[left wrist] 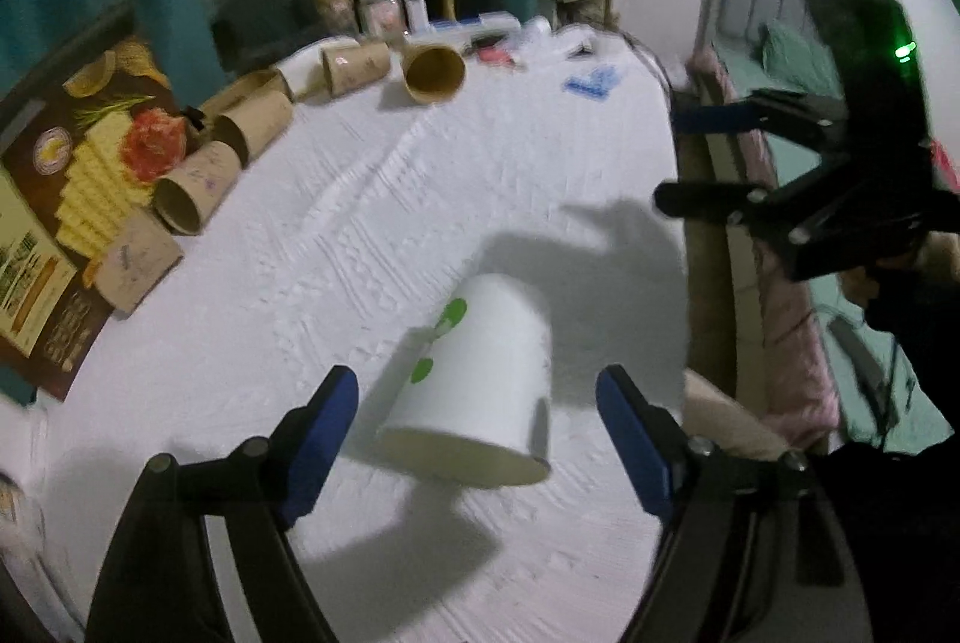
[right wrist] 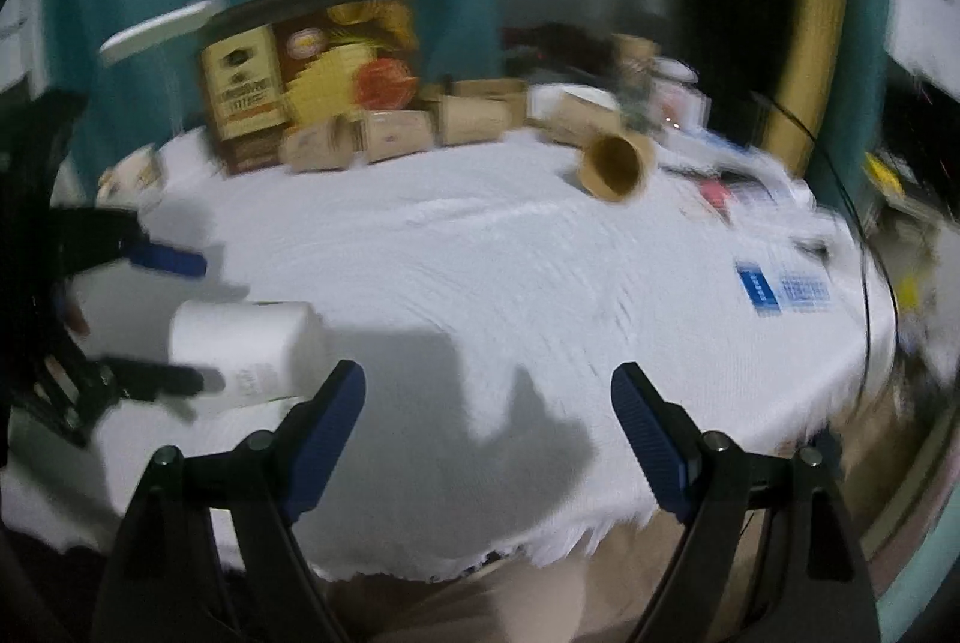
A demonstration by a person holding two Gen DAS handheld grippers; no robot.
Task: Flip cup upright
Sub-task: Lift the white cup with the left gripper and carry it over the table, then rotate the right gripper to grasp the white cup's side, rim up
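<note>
A white paper cup (left wrist: 480,379) with green dots lies on its side on the white tablecloth (left wrist: 420,199), its mouth toward me. My left gripper (left wrist: 477,433) is open with its blue pads on either side of the cup, not touching it. The right wrist view shows the same cup (right wrist: 252,343) at the left, between the fingers of the left gripper (right wrist: 162,319). My right gripper (right wrist: 489,433) is open and empty above the table's near edge; it also shows in the left wrist view (left wrist: 678,156) at the right.
Several brown paper cups (left wrist: 198,187) lie on their sides along the left back of the table, one (left wrist: 433,72) with its mouth toward me. A printed food box (left wrist: 72,175) stands behind them. Jars (left wrist: 381,6) and small clutter sit at the back. A bed (left wrist: 798,163) is right.
</note>
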